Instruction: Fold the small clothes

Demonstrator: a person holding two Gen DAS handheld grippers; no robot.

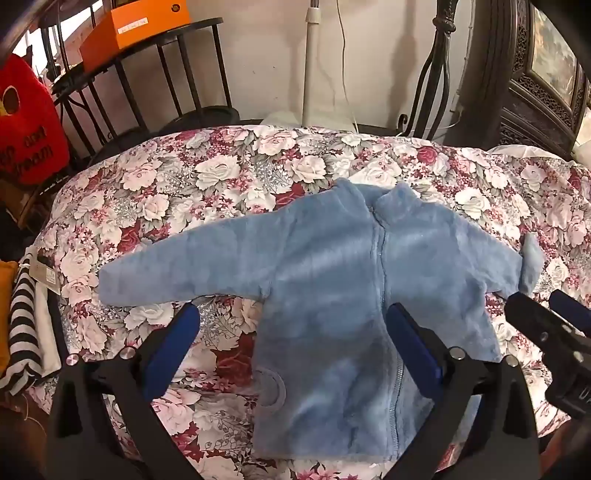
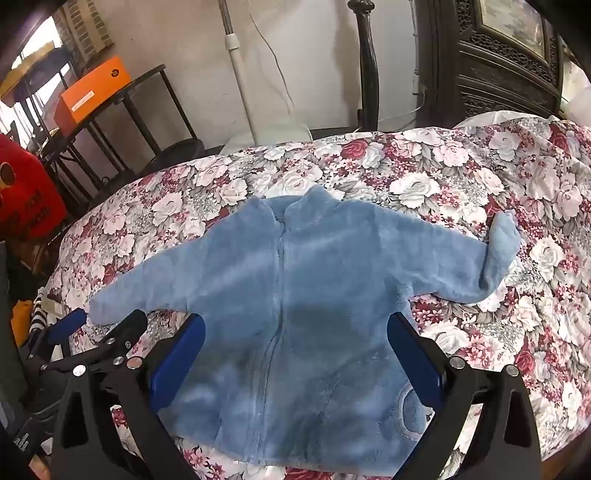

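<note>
Above the near hem of a blue fleece jacket (image 1: 332,280), both tongs hang spread wide and grip nothing: the left gripper (image 1: 293,347) straddles the jacket's left front panel and a strip of bare quilt, and the right gripper (image 2: 295,354) frames the zipper (image 2: 275,295) and chest from just beside it. Each shows in the other's camera, the right one at the far right edge of the left view, the left one low at the left of the right view, close by the left cuff. The jacket lies face up and zipped on a rose-printed quilt (image 2: 461,177), collar pointing away, the left sleeve (image 1: 177,258) stretched out flat, the right sleeve (image 2: 491,254) bent with its cuff turned up and doubled over. No fold looks begun, so I judge the first sleeve fold comes next. The risks lie in the fabric: thick pile may let a pad pinch only the top layer, so the front lifts off the back and bunches, and the soft quilt could be caught along with the fleece and dragged. The kinked right cuff, if folded in as it lies, would leave a lump. Beyond the bed stand a dark rack with an orange box (image 1: 133,29) and a red cushion (image 1: 26,125).
</note>
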